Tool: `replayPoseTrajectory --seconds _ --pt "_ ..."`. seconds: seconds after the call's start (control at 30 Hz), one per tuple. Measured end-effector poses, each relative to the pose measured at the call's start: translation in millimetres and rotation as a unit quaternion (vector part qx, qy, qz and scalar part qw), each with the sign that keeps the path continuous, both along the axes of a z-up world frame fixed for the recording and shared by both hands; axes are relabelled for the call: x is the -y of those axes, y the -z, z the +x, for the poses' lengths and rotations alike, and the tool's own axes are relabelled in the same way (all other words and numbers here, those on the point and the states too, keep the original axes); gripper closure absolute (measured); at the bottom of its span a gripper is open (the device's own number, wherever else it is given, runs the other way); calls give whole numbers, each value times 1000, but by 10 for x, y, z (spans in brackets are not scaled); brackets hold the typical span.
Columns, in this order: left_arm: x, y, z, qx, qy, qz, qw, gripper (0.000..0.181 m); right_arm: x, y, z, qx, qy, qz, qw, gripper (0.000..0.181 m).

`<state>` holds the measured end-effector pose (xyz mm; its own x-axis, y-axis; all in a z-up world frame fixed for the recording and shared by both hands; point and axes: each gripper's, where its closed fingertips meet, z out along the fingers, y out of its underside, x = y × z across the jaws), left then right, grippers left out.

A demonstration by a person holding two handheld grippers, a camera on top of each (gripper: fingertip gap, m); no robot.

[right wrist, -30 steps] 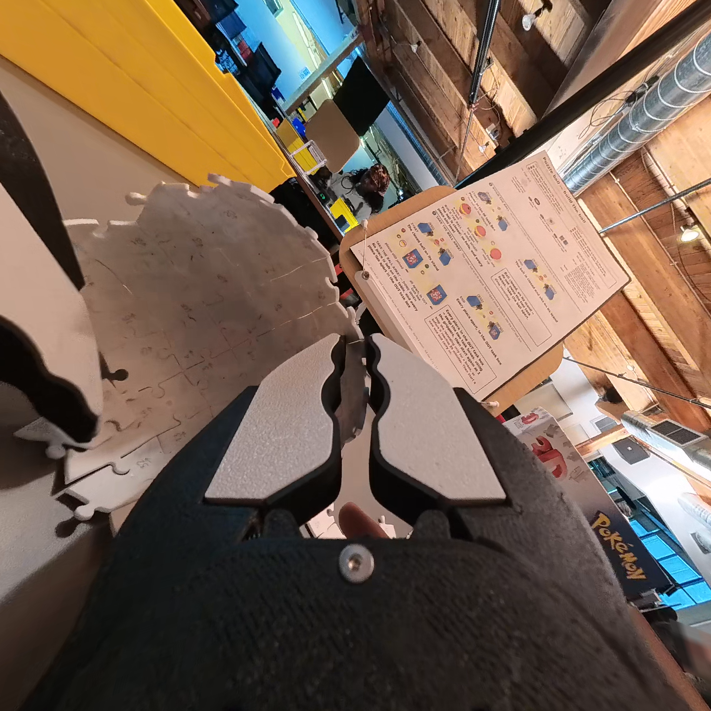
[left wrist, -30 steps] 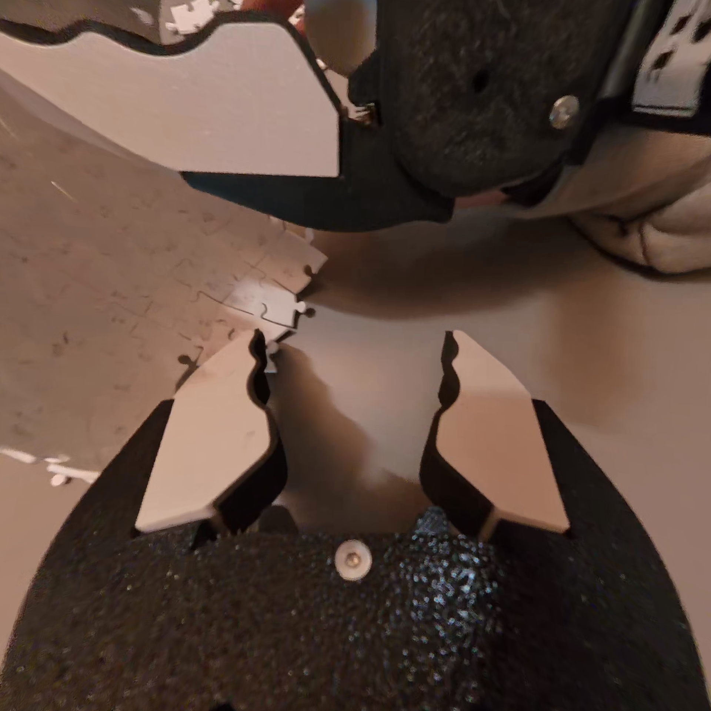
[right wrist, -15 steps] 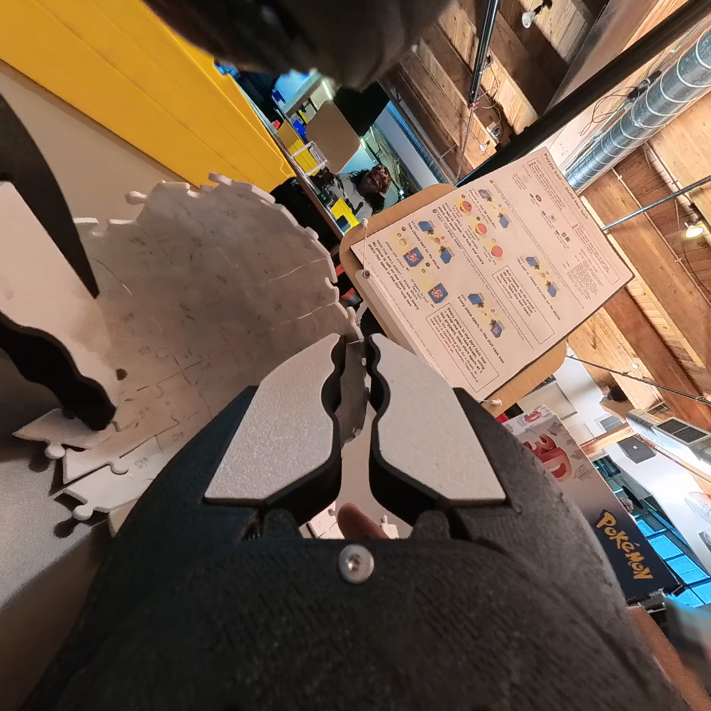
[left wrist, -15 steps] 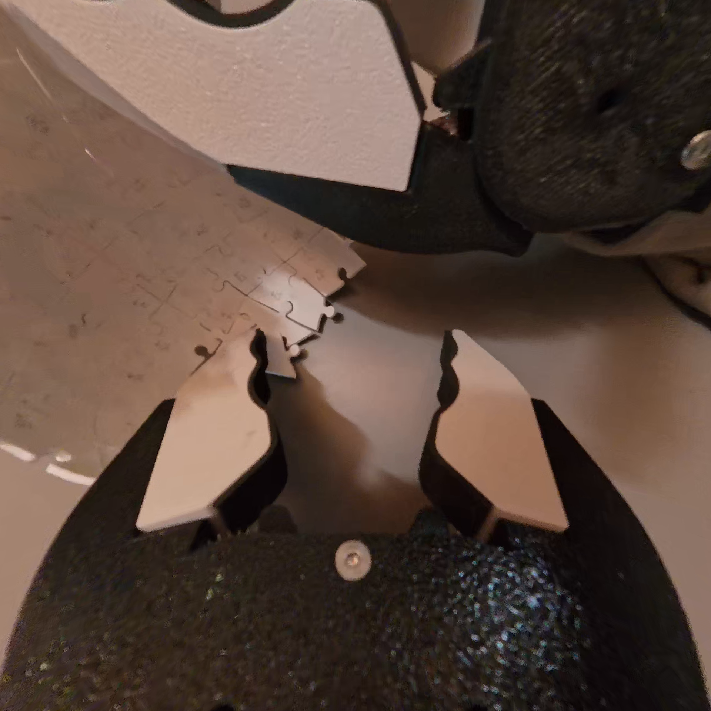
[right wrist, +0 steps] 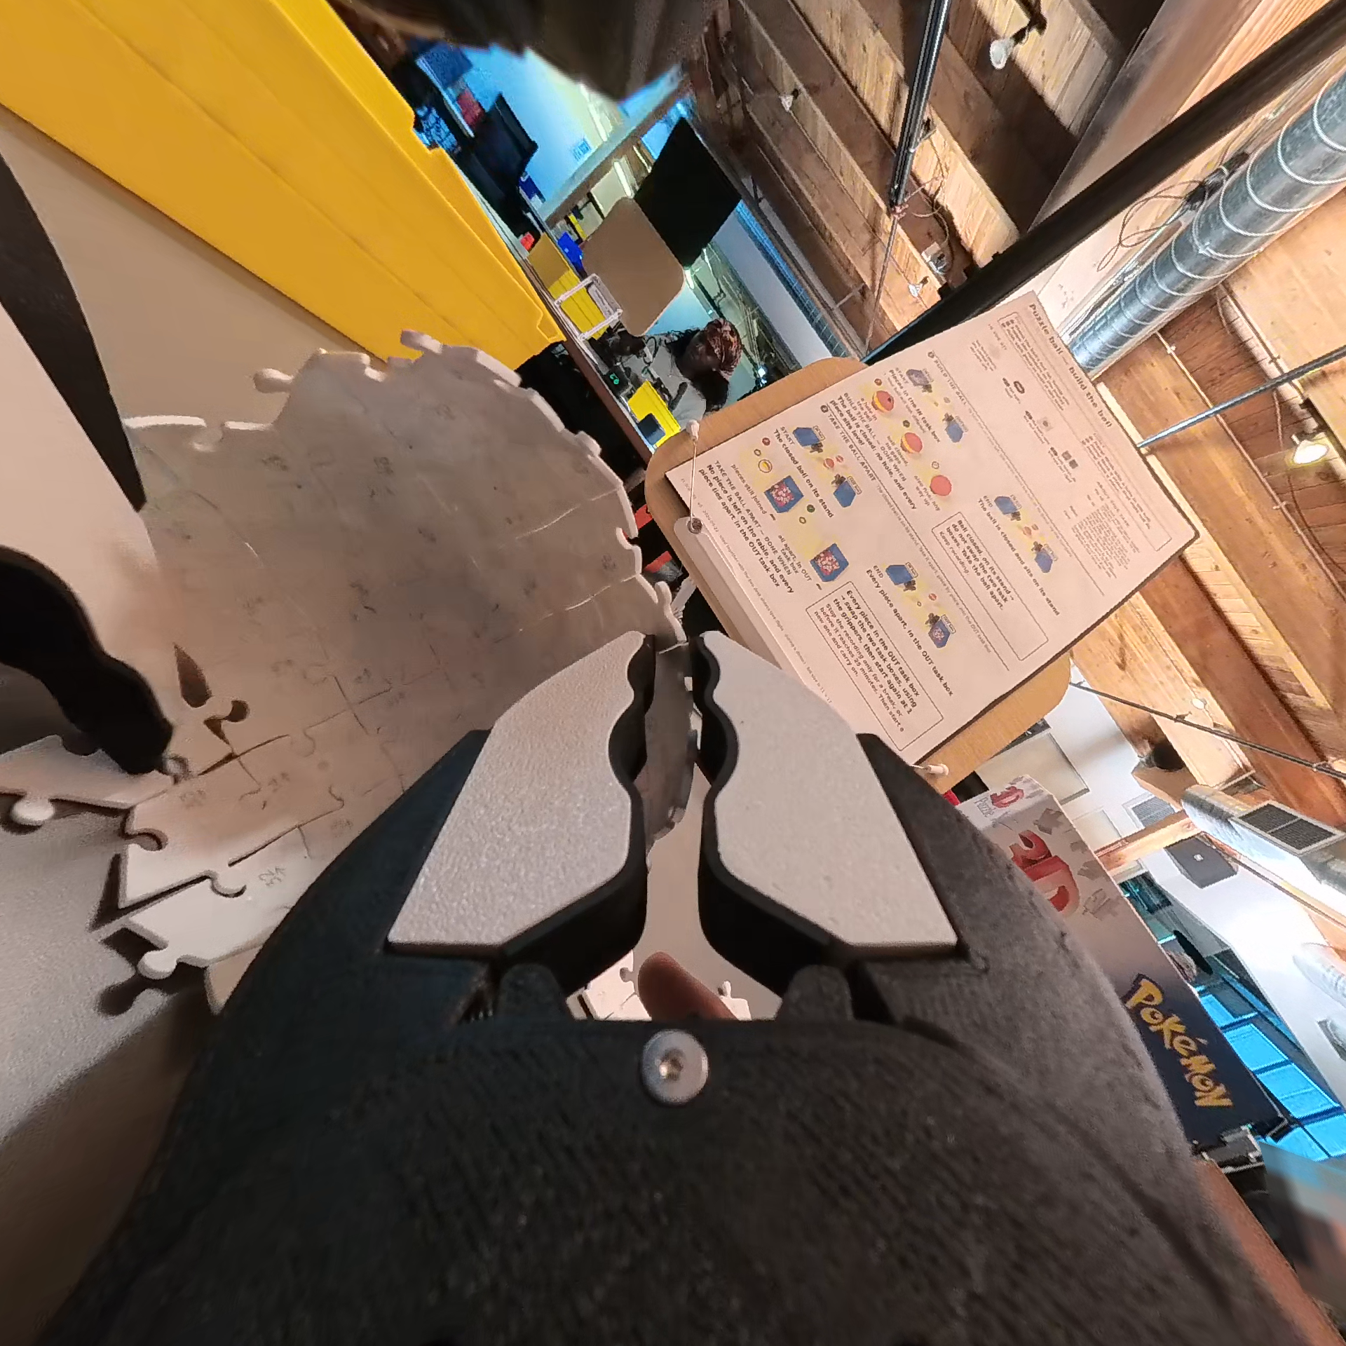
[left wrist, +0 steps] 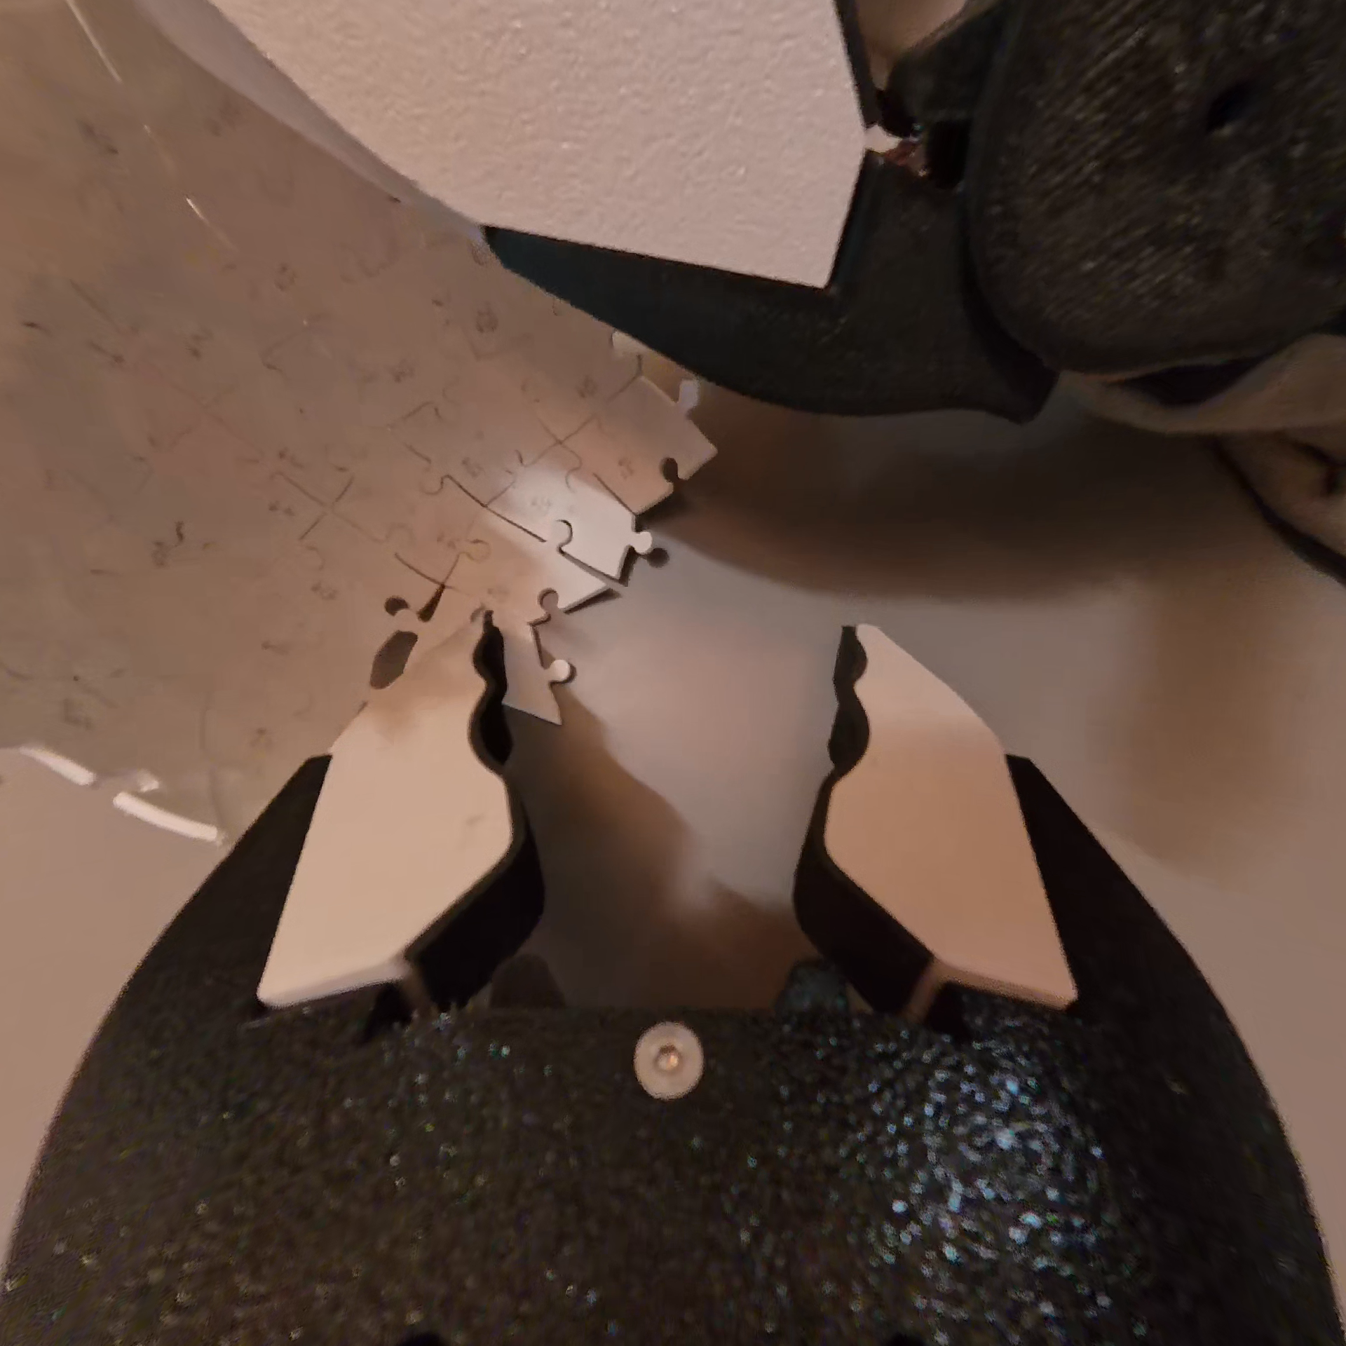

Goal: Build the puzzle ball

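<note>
- 2 grippers work on 1 curved shell of joined white puzzle pieces [right wrist: 379, 583], the partly built puzzle ball.
- The right gripper [right wrist: 674, 655] has its fingers nearly together, pinching the shell's rim edge-on.
- The left gripper [left wrist: 666, 655] is wide open and holds nothing; its left fingertip [left wrist: 466, 655] touches the loose pieces at the shell's jagged corner [left wrist: 583, 539].
- In the left wrist view, the right gripper looms just above that corner.
- Beyond the shell stand a yellow panel [right wrist: 255, 167] and an instruction sheet on a board [right wrist: 939, 524].
</note>
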<state>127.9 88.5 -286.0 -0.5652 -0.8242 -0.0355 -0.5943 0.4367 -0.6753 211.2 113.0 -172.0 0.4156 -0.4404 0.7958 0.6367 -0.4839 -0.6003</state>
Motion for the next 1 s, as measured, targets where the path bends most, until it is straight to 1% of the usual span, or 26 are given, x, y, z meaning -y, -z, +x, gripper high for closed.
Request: replayPoseTrajectory --seconds 0.1,0.27,0.37,0.47,0.57,0.63,0.73,0.77,0.8,0.83,0.9,0.93,0.97,1.0 --pt "-15 -4 -6 1 3 2 1000 97 -2 0 -1 2 -1 -1 1000 172" --pt "-64 -36 -19 22 -11 16 1000 100 -2 -7 -2 6 -1 -2 1000 173" --pt "-44 -118 -75 39 -17 8 999 102 -14 -23 -30 23 -6 -7 1000 173" --pt "-166 -222 -70 71 -60 29 995 104 -32 -21 -47 29 -7 -12 999 173" --pt "-224 -338 -80 111 -94 42 989 106 -42 -32 -64 40 -10 -15 999 173" --pt "-337 -416 -73 152 -116 84 978 110 -53 -37 -75 47 -11 -18 999 173" --pt "-563 -585 -26 234 -145 172 946 123 -68 -46 -97 57 -12 -22 998 173" --pt "-645 -632 -13 248 -165 190 936 126 -71 -48 -101 59 -12 -23 998 173" --pt "-680 -618 -12 240 -173 193 935 130 -75 -48 -104 61 -13 -24 998 173" --pt "-649 -563 -16 221 -167 180 944 135 -76 -47 -103 62 -13 -25 998 173" --pt "-462 -479 -25 198 -130 133 962 137 -80 -47 -99 65 -12 -27 997 173" --pt "-372 -442 -35 190 -109 119 968 144 -83 -48 -102 69 -13 -29 997 173" --pt "-347 -407 -34 184 -102 121 970 152 -89 -51 -111 73 -14 -31 997 173" --pt "-389 -385 -18 178 -113 134 968 159 -94 -54 -125 79 -16 -33 996 173"
